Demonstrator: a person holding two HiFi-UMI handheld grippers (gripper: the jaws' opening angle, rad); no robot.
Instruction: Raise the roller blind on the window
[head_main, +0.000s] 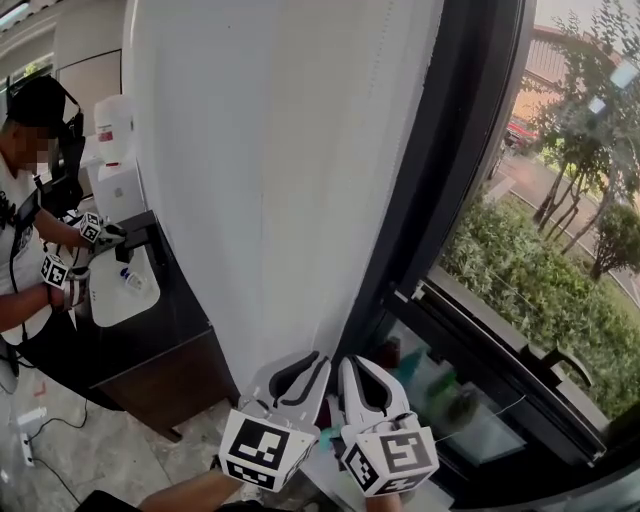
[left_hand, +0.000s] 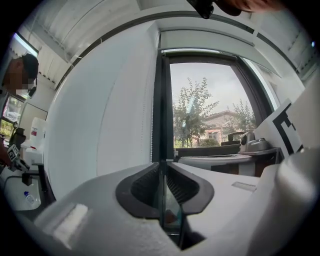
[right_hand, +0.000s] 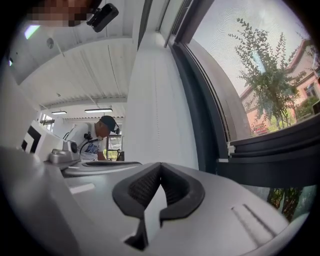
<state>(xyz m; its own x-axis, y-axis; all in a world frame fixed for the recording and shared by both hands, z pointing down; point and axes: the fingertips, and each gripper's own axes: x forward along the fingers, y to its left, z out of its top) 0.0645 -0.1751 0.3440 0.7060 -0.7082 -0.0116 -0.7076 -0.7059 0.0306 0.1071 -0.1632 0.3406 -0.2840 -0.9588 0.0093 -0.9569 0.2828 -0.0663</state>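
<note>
The white roller blind (head_main: 280, 170) hangs down over the left part of the window, beside the dark window frame (head_main: 460, 150). Both grippers sit side by side at the blind's lower right corner and point up. My left gripper (head_main: 320, 358) is open by a narrow slit; the frame shows through it (left_hand: 162, 165), and I see nothing pressed between the pads. A thin beaded line (left_hand: 152, 130) runs down the edge of the blind (left_hand: 110, 125). My right gripper (head_main: 352, 362) is shut, tips touching (right_hand: 160, 166) in front of the blind (right_hand: 157, 115); nothing shows between them.
A second person (head_main: 25, 200) with grippers works at a dark counter (head_main: 170, 350) holding a white basin (head_main: 125, 290) on the left. A window handle (head_main: 560, 365) juts out at lower right. A power strip (head_main: 28, 430) lies on the floor. Trees stand outside.
</note>
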